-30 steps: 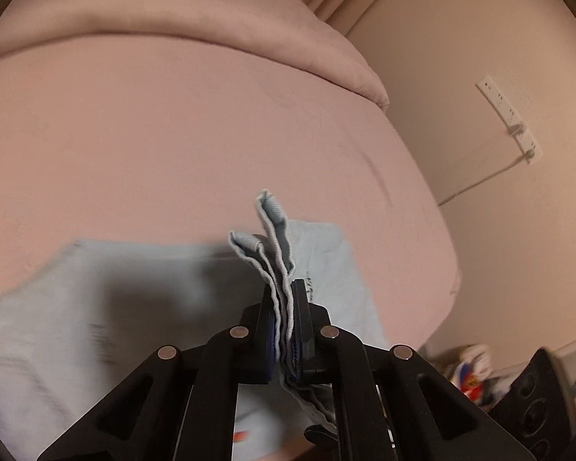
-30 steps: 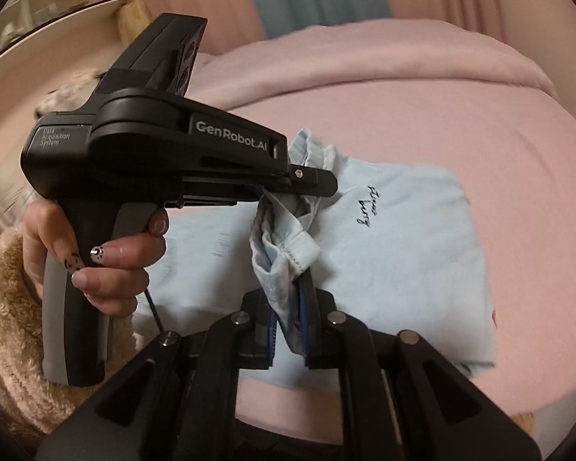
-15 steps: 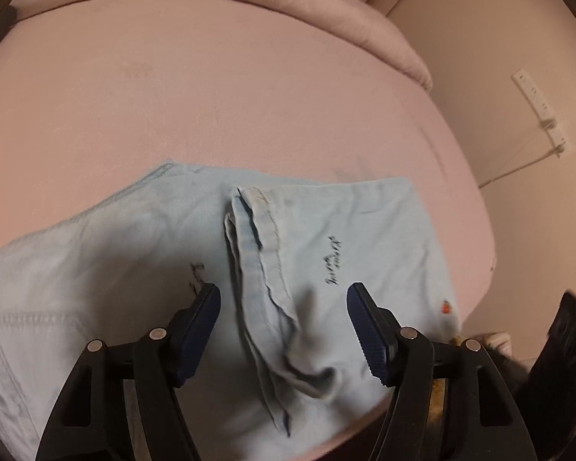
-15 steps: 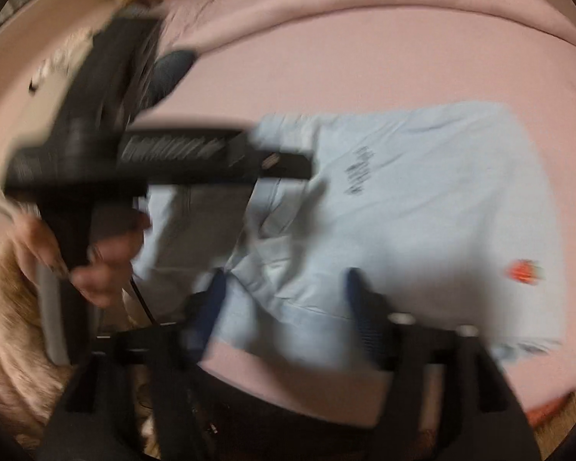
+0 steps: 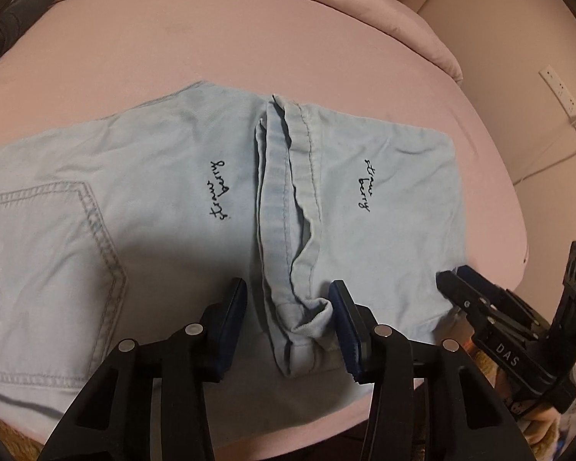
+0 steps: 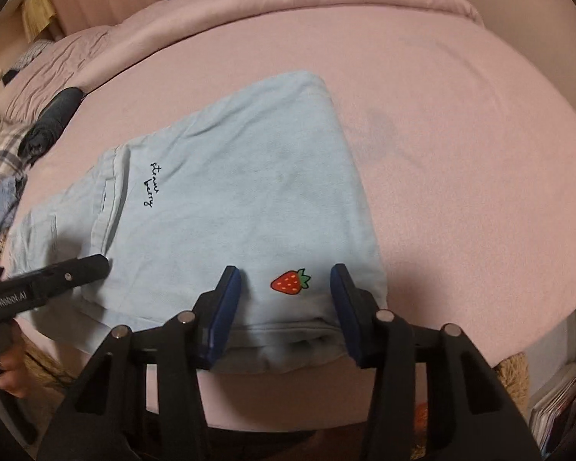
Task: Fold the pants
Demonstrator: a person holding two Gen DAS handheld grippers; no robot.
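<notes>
In the left wrist view, the light blue pants (image 5: 165,207) lie folded flat on the pink bed (image 5: 288,38), with a back pocket at the left and the word "strawberry" stitched twice in dark thread. A bunched hem (image 5: 288,230) runs down the middle of the cloth toward the camera. The left gripper (image 5: 288,315) stands over the near end of that hem with its jaws apart; they have just been closing in, and the hem sits between the blue pads without being pinched. The right gripper (image 5: 464,288) shows at the lower right edge of the pants, beside the bed's edge. In the right wrist view, the pants (image 6: 230,199) spread away across the bed (image 6: 441,115), and a small red strawberry patch (image 6: 290,281) sits between the parted jaws of the right gripper (image 6: 286,296), which have also just been narrowing and press on nothing. The left gripper (image 6: 96,265) reaches in from the left, held by a hand (image 6: 7,376). Dark rolled clothes (image 6: 53,119) lie far left on the bed.
</notes>
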